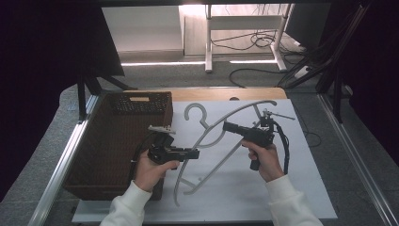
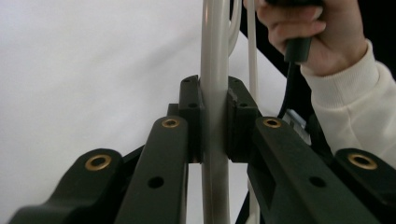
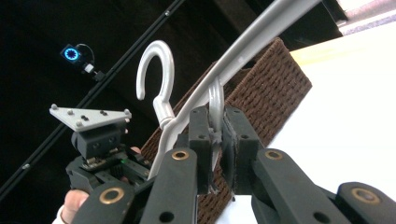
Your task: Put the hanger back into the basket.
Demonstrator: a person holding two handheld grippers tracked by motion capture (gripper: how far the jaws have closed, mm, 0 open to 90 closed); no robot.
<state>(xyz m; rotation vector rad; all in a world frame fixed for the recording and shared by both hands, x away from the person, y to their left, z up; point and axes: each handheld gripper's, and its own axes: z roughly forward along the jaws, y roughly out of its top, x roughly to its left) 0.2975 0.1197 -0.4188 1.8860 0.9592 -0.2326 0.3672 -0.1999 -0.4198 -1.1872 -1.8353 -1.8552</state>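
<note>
My left gripper (image 1: 194, 153) pinches the hanger (image 1: 214, 141) at mid-frame in the high view. My right gripper (image 1: 226, 125) clamps another part of it, above the white bench (image 1: 263, 188), right of the basket (image 1: 108, 146).

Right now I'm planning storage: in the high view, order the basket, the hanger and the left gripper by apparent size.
1. Wicker basket, largest.
2. Grey hanger, long but thin.
3. Left gripper, smallest.
</note>
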